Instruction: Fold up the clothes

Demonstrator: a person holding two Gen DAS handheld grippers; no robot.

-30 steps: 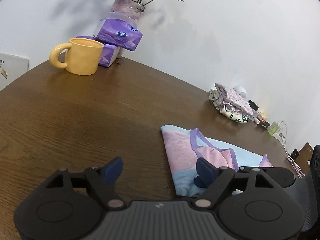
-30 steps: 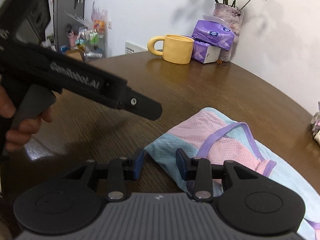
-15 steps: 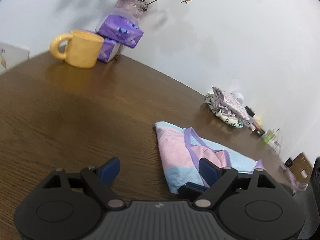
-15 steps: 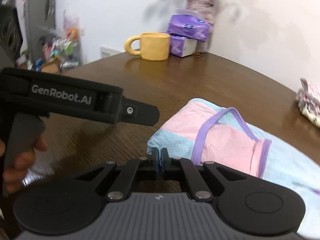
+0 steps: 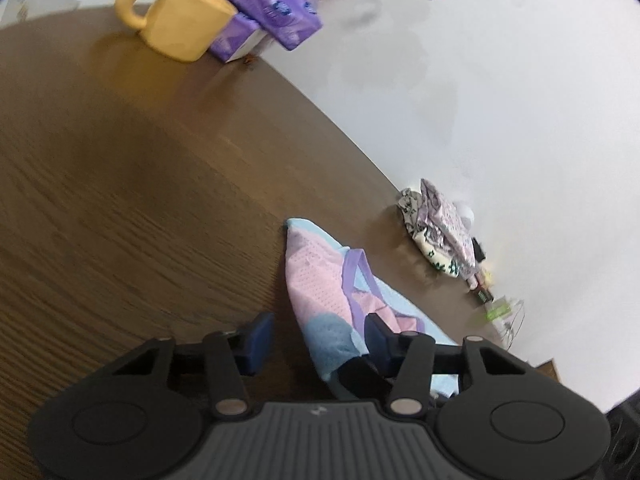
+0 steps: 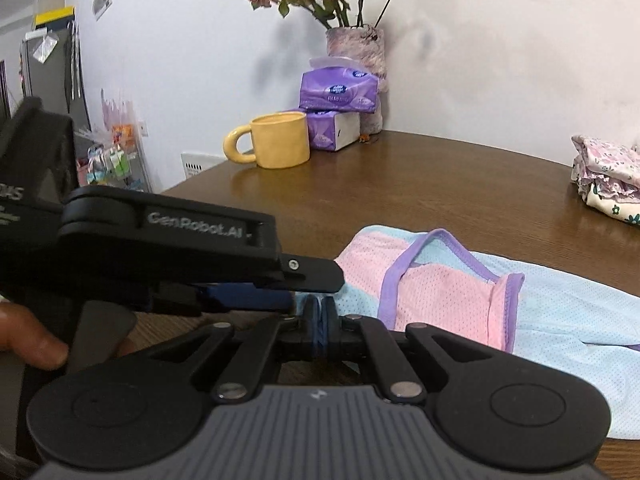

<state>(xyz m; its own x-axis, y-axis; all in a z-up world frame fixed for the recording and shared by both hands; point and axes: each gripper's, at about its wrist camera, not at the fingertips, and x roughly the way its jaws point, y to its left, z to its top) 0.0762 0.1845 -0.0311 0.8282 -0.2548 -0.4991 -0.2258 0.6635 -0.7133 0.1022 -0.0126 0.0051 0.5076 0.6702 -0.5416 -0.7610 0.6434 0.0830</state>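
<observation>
On the garment's [image 6: 440,280] corner, right jaws apparently pinched; left's wide.

Round brown wooden table [image 6: 460,176], pink-blue garment [image 6: 440,280], yellow mug [image 6: 280,146], tissue packs [image 6: 340,90], folded floral clothes [image 6: 608,176]

The only words I can read are "GenRobot.AI", in pale letters along the side of the left gripper [image 6: 320,284]. The print on the purple tissue packs [image 6: 339,90] behind the mug is too blurred.
</observation>
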